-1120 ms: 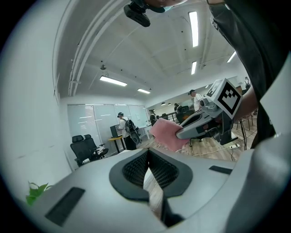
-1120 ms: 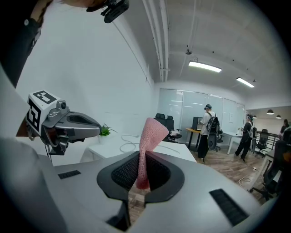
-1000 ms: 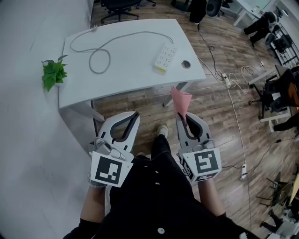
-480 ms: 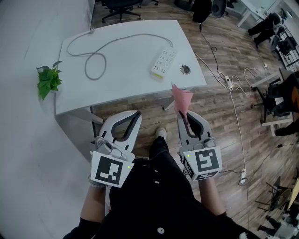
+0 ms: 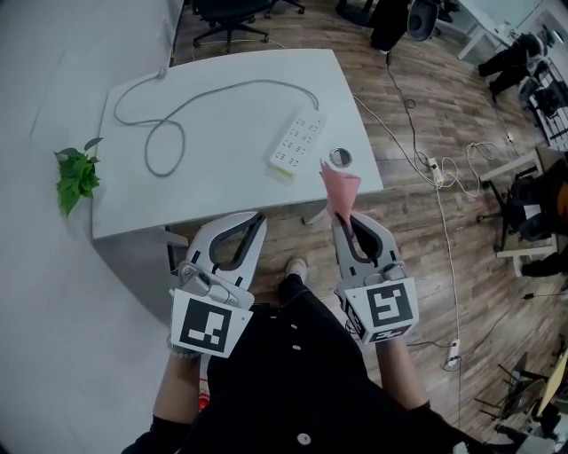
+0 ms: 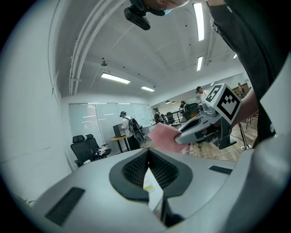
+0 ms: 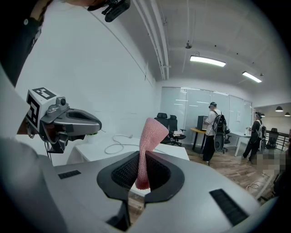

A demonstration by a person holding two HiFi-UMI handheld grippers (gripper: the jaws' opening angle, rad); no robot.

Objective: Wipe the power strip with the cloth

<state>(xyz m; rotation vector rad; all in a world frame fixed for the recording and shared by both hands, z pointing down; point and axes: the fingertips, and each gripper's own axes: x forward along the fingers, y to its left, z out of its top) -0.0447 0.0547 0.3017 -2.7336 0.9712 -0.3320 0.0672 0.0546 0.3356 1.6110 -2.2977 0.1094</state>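
A white power strip (image 5: 295, 140) lies near the right end of the white table (image 5: 222, 177), its grey cable (image 5: 160, 133) looping off to the left. My right gripper (image 5: 342, 222) is shut on a pink cloth (image 5: 340, 189), which sticks up from the jaws just short of the table's front edge. In the right gripper view the cloth (image 7: 148, 145) stands pinched between the pads. My left gripper (image 5: 259, 217) is held level beside it, shut and empty, also in front of the table. From the left gripper view the cloth (image 6: 163, 136) shows at the other gripper's tip.
A small green plant (image 5: 75, 175) sits by the table's left end. A round cable hole (image 5: 339, 158) lies right of the strip. Office chairs (image 5: 229, 13) stand beyond the table. Cables and a floor strip (image 5: 430, 155) run to the right. People stand in the far room.
The table and power strip have come closer and lower in the head view. Both grippers keep their pose, and the cloth now overlaps the table's front edge.
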